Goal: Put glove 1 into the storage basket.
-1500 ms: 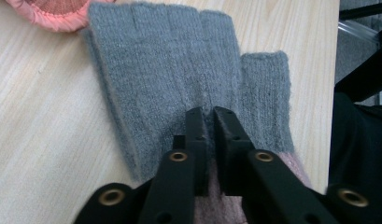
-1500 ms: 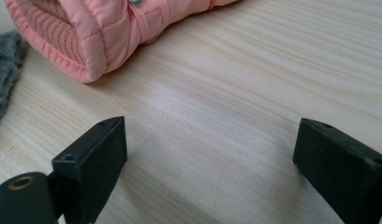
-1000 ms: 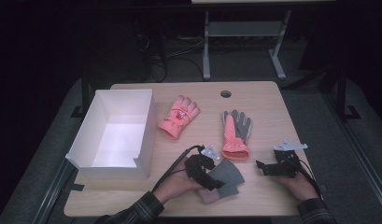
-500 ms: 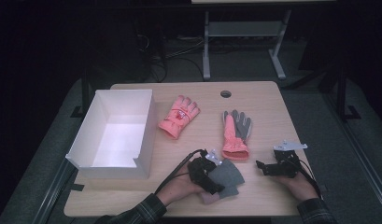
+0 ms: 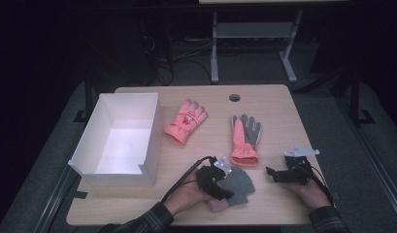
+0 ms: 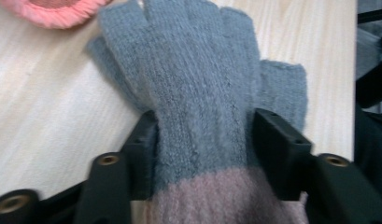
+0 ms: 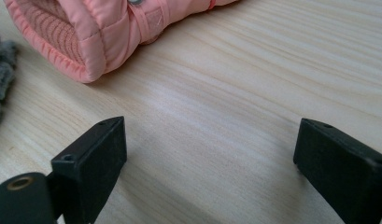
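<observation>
In the high view the person's left forearm, in a plaid sleeve, comes in from the bottom edge near the middle and angles up toward the right, the hand wrapped around the left gripper (image 5: 224, 187), which points toward the right of the frame and lies low over the grey knit glove (image 5: 239, 184) at the lower middle of the table (image 5: 264, 104). In the left gripper view that glove runs up the middle of the frame, fingers toward the top and its pinkish cuff at the bottom, and the two black jaws sit one on each side of it just above the cuff; they have just been closing and now press against the wool on both sides, so the glove is clamped between them. The right hand rests at the lower right of the high view, its wrist entering from the bottom right corner, with the right gripper (image 5: 278, 174) held level just above the wood and pointing left toward the other hand, well apart from it. In the right gripper view its jaws stand wide apart with bare tabletop between them, and the cuff of a pink-and-grey glove (image 7: 104, 32) lies at the upper left. In the high view that glove (image 5: 245, 138) lies just above the grey knit one, a pink glove (image 5: 185, 121) lies up and to the left, and a white box (image 5: 152, 131) sits on the left side.
</observation>
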`<state>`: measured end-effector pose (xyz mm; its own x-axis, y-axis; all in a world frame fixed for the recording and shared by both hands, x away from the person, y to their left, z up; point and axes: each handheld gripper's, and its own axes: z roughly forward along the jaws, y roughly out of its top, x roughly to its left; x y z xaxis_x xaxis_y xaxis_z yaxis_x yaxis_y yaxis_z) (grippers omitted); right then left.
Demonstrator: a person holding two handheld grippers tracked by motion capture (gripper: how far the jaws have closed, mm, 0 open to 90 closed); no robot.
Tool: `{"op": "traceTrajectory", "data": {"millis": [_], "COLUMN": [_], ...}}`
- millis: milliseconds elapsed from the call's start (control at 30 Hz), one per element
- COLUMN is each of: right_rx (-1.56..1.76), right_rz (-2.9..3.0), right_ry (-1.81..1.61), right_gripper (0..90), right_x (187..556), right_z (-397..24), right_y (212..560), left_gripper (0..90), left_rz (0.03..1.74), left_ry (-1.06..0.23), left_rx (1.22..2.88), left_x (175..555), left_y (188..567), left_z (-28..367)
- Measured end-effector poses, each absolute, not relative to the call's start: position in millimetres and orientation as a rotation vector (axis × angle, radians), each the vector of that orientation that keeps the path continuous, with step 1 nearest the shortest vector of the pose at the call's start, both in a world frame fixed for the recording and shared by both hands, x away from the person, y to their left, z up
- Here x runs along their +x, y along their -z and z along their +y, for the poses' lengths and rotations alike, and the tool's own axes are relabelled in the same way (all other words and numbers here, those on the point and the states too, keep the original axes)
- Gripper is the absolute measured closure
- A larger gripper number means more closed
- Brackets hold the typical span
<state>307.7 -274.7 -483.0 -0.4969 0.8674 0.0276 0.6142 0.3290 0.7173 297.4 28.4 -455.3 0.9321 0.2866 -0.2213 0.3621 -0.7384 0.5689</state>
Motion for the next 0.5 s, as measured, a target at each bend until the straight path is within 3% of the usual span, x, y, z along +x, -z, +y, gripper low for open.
{"op": "traceTrajectory", "data": {"millis": [233, 500], "right_rx": [1.315, 1.316], "right_rz": [2.239, 2.238], "right_ry": [-0.968, -0.968], "right_gripper": [9.0, 9.0], "right_x": [307.7, 307.8], "right_z": [-274.7, -274.6], "right_y": [483.0, 482.9], "left_gripper": [62.8, 66.6], "left_rz": [0.45, 0.444], "left_ry": [0.235, 0.258], "left_rx": [2.436, 2.438], "left_x": [302.0, 303.7], "left_y": [456.5, 452.9], "left_z": [28.6, 28.7]}}
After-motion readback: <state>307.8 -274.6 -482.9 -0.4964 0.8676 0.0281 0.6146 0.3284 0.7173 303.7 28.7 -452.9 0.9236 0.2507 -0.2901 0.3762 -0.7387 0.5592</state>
